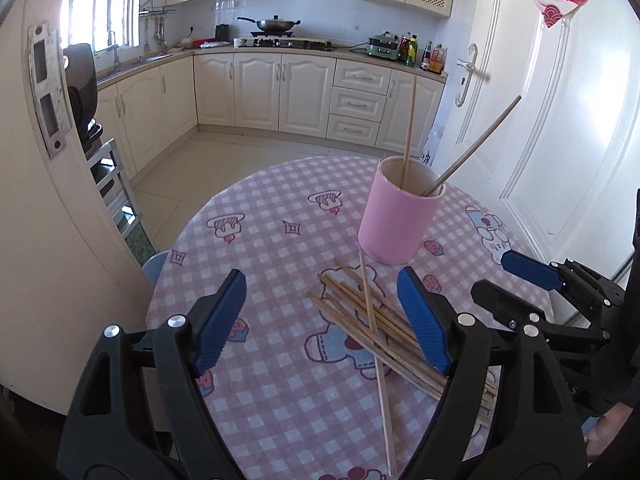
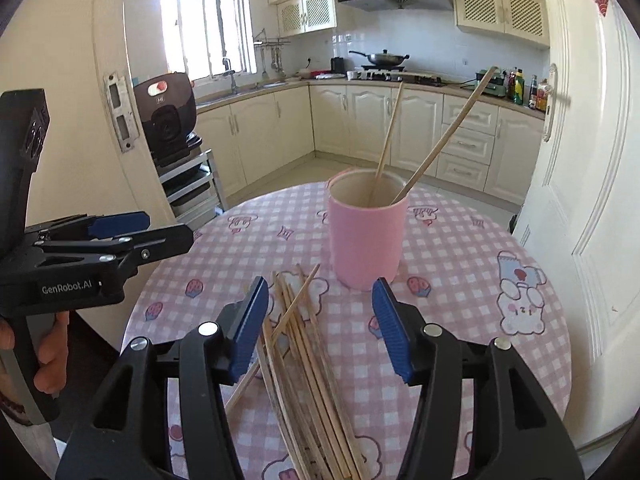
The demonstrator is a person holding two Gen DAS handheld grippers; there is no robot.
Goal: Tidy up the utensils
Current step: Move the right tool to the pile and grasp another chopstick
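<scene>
Chopsticks (image 2: 304, 364) lie piled beside pink cup (image 2: 366, 240), two standing inside

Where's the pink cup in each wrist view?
Left wrist: the pink cylindrical cup stands right of centre, beyond the loose wooden chopsticks.
Right wrist: the cup stands at centre, beyond the same pile.
Shared landmark: the wok on the stove.
</scene>
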